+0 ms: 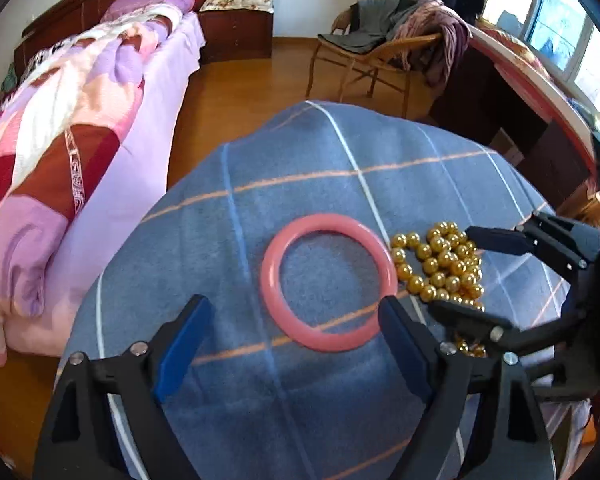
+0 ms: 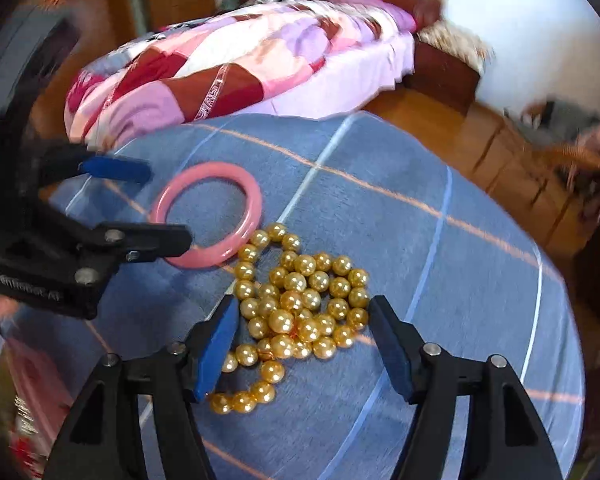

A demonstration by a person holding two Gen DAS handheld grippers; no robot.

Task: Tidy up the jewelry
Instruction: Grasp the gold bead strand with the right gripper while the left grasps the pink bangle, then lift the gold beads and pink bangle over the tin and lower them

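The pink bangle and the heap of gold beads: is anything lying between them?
Nothing lies between them. In the right wrist view the pink bangle and the gold bead string lie side by side, about touching, on the blue checked cloth.

We see our left gripper (image 1: 296, 320) and right gripper (image 2: 302, 336) alike: black angular frames, blue pads on the fingers (image 2: 216, 356), silver round screws (image 2: 431, 349) at the joints, pale lettering at nine o'clock.
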